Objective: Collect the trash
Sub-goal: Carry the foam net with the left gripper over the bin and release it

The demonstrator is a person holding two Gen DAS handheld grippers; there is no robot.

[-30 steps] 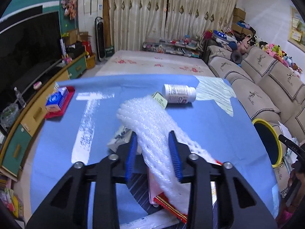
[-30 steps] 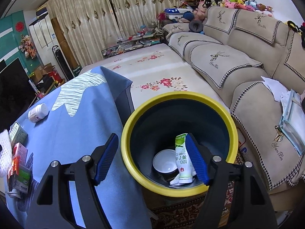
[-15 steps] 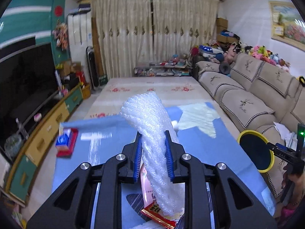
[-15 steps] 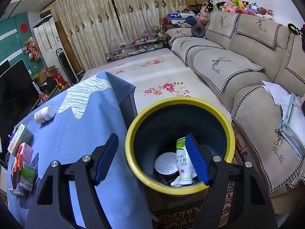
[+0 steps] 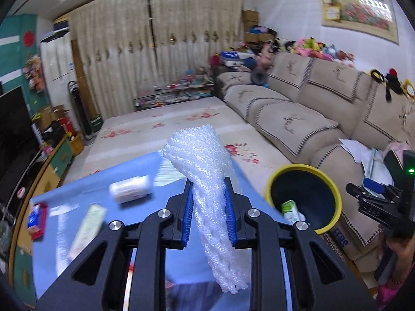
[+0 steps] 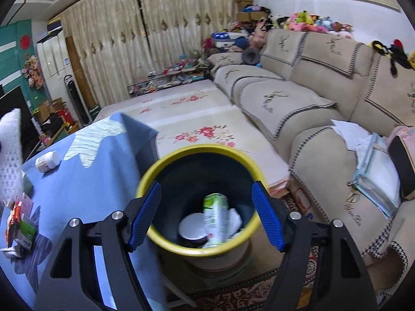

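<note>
My left gripper point(image 5: 208, 213) is shut on a white foam net sleeve point(image 5: 205, 165) and holds it up above the blue table point(image 5: 85, 197). The sleeve also shows at the left edge of the right wrist view point(image 6: 10, 153). The yellow-rimmed dark bin point(image 5: 302, 198) stands to the right of the table, beside the sofa. My right gripper point(image 6: 206, 213) is open and empty, hovering over the bin point(image 6: 155, 171), which holds a green-and-white carton point(image 6: 216, 219), a white bowl point(image 6: 192, 229) and crumpled paper.
On the table lie a white pill bottle point(image 5: 129, 189), a pale flat box point(image 5: 88, 226), a red-and-blue pack point(image 5: 36, 220) and small cartons point(image 6: 22, 223). A beige sofa point(image 6: 324, 108) runs along the right. A floral mat point(image 6: 197, 119) lies beyond the table.
My left gripper has lifted the foam sleeve off the table and swung right towards the bin. My right gripper stayed open over the bin, shifting slightly.
</note>
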